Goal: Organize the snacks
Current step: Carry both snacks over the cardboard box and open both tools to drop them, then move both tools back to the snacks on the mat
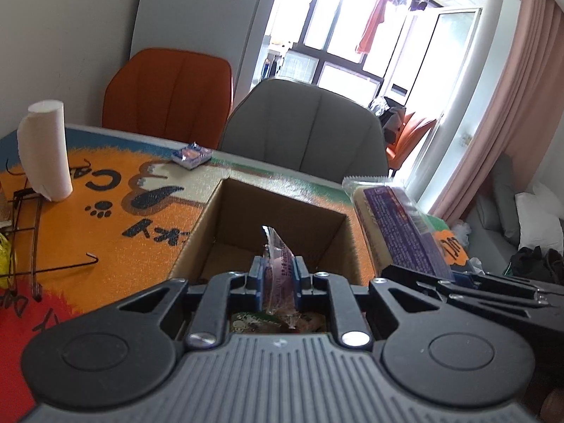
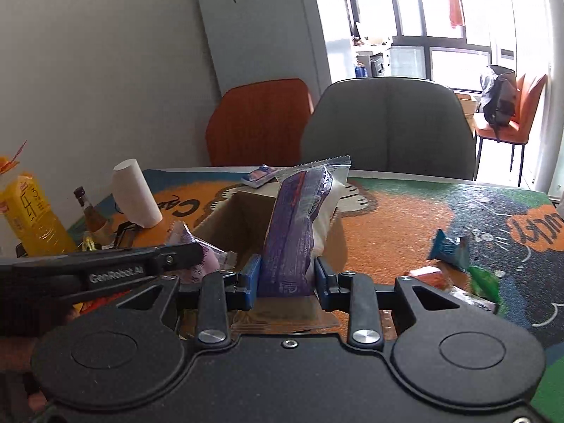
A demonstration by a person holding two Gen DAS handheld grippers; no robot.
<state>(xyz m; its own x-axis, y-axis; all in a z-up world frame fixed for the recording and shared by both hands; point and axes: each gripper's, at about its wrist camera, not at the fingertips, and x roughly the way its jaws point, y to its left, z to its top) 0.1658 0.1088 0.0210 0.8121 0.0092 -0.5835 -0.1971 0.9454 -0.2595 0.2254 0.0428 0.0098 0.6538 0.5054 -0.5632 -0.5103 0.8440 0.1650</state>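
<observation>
An open cardboard box (image 1: 225,225) stands on the cartoon-print table mat; it also shows in the right wrist view (image 2: 232,218). My left gripper (image 1: 278,275) is shut on a small pink-purple snack packet (image 1: 278,261), held over the box's near edge. My right gripper (image 2: 286,278) is shut on a long purple-and-white snack pack (image 2: 299,225), held upright just right of the box; that pack shows in the left wrist view (image 1: 398,229). A snack packet (image 1: 261,322) lies below my left gripper.
A paper towel roll (image 1: 44,148), a small blue packet (image 1: 192,155), a black wire rack (image 1: 24,225). Yellow bottle (image 2: 30,215) and small glass bottle (image 2: 90,215) at far left. Loose snacks (image 2: 454,264) lie right of the box. Orange chair (image 1: 169,95) and grey chair (image 1: 306,127) stand behind the table.
</observation>
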